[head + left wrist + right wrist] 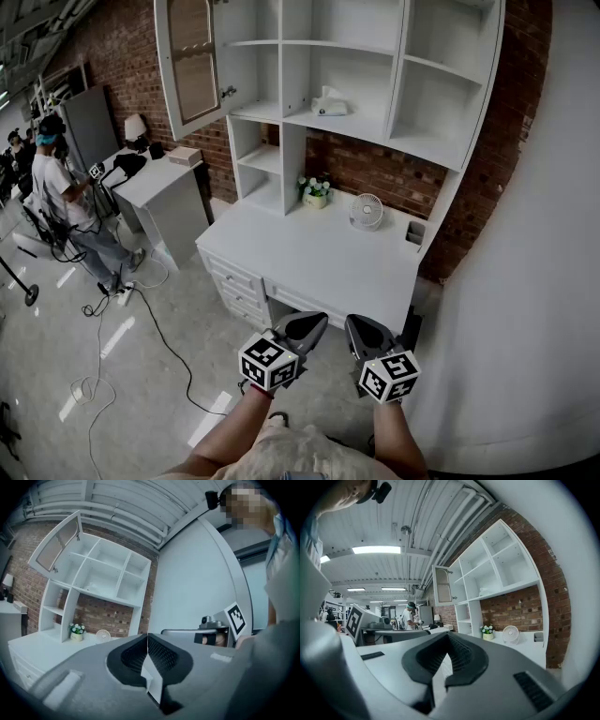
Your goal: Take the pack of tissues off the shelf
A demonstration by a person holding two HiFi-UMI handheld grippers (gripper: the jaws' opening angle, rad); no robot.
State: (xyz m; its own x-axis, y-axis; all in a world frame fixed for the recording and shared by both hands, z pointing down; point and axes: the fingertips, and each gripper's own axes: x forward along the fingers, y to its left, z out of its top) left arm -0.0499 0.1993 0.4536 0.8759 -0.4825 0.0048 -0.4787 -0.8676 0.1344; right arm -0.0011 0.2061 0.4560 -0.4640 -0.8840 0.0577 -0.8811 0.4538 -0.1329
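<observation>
The tissues (pixel 328 101) are seen on the middle shelf (pixel 370 126), untouched; the approach has not yet been begun. A long reach up toward twelve o'clock, with one pair of tongs opened, is judged to be needed. The left tongs (pixel 305 330) and right tongs (pixel 364 334) are held closed and empty, well apart from the tissues, at six o'clock of the bench (pixel 309 248).

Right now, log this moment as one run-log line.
stage: pre-reach | pack of tissues: on shelf, untouched | left gripper: jaws shut, empty | right gripper: jaws shut, empty
</observation>
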